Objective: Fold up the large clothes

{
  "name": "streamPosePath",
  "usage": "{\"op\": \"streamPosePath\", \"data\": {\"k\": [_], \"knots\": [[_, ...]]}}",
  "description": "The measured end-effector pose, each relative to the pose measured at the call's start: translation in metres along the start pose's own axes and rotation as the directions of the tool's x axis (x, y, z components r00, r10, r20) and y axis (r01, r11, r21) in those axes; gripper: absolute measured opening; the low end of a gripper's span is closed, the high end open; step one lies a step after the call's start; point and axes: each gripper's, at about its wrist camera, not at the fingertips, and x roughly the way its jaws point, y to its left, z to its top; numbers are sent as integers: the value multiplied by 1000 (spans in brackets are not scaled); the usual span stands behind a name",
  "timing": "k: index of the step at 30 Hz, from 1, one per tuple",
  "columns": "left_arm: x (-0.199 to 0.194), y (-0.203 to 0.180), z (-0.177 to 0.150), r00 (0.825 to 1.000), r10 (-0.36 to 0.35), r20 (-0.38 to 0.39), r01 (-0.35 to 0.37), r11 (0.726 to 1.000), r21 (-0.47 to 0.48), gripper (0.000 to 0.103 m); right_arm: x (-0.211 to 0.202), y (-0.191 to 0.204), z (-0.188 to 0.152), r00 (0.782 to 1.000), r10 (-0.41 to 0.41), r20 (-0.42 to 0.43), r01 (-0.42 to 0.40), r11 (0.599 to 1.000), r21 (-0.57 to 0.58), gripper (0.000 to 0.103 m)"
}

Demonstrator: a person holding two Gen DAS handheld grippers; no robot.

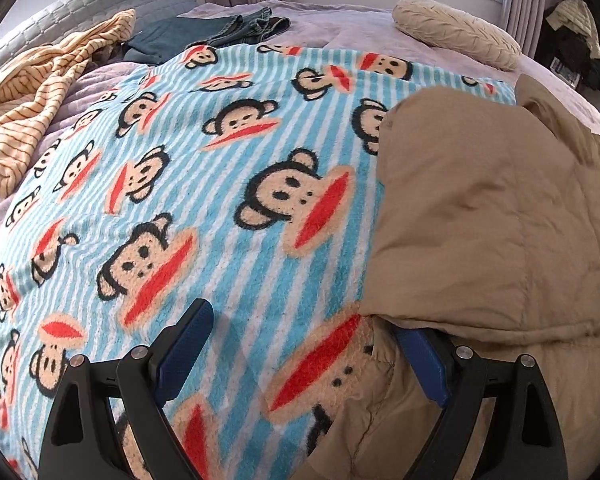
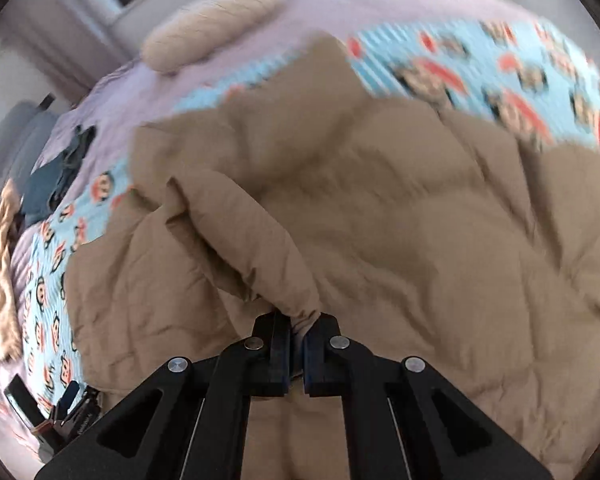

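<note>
A tan padded jacket (image 1: 484, 216) lies on a blue striped monkey-print blanket (image 1: 188, 184). My left gripper (image 1: 300, 328) is open over the blanket; its right finger (image 1: 420, 360) sits at the jacket's hem edge and its left finger (image 1: 184, 340) is over the blanket. In the right wrist view my right gripper (image 2: 298, 332) is shut on the cuff end of the jacket's sleeve (image 2: 256, 240), lifted above the jacket body (image 2: 420, 240). That view is motion-blurred.
The blanket lies on a lilac bedspread (image 1: 340, 28). A yellow striped garment (image 1: 40, 88) and dark jeans (image 1: 220, 30) lie at the far left. A beige pillow (image 1: 456, 32) sits at the back right. The left gripper shows at lower left in the right wrist view (image 2: 60, 408).
</note>
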Motion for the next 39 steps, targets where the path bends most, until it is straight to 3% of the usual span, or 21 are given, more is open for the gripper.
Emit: {"op": "streamPosePath", "data": {"k": [3,6,12,17,19,21,24,25,26,29,31,32,33,34,36,37,39], "knots": [[-7,0,2,1000,4,6,-4,999,39,91,6,-22,-3,999,45,-8,-44,995,84,4],[-21,8,5,1000,3,14,-5,996,87,91,-2,-25,-2,999,37,1,-37,997,62,4],[-33,37,30,993,-116,-11,116,993,-9,91,2,-30,8,998,62,-18,-61,998,29,9],[-28,13,68,993,-98,60,97,995,31,91,-12,-26,21,1000,-14,7,14,1000,-2,38],[-18,5,82,993,-100,58,98,994,45,91,-28,-27,20,998,-36,49,36,999,6,58],[-6,7,92,992,-128,18,128,992,12,91,-42,-31,18,997,-37,71,36,999,18,58],[20,17,106,954,-290,-70,280,952,-125,91,-57,-34,13,996,33,84,-34,999,16,58],[33,19,110,927,-359,-111,339,926,-168,91,-59,-31,10,995,60,79,-60,998,5,57],[39,17,112,912,-390,-128,364,913,-184,91,-59,-25,8,993,99,69,-98,995,-18,55],[71,3,115,792,-570,-220,511,815,-274,91,-43,-4,2,993,114,21,-111,989,-102,47],[85,-5,117,732,-637,-242,549,761,-345,87,-27,1,-4,997,76,-7,-76,988,-133,47],[88,-8,119,718,-659,-224,562,739,-372,76,-14,1,-5,998,54,-33,-57,990,-131,47],[88,-10,122,705,-677,-210,578,721,-382,45,-6,-2,-8,998,34,-52,-40,992,-121,46],[85,-13,125,696,-692,-194,589,704,-398,31,2,-7,-11,997,20,-69,-27,994,-108,43],[67,-15,130,704,-698,-132,622,695,-359,19,5,-11,-14,998,20,-60,-26,994,-103,43],[45,-21,133,723,-685,-90,643,714,-276,19,4,-11,-15,998,15,-56,-22,993,-113,43],[20,-26,135,744,-667,-45,652,739,-167,19,4,-8,-16,999,3,-52,-10,991,-135,43]]}}
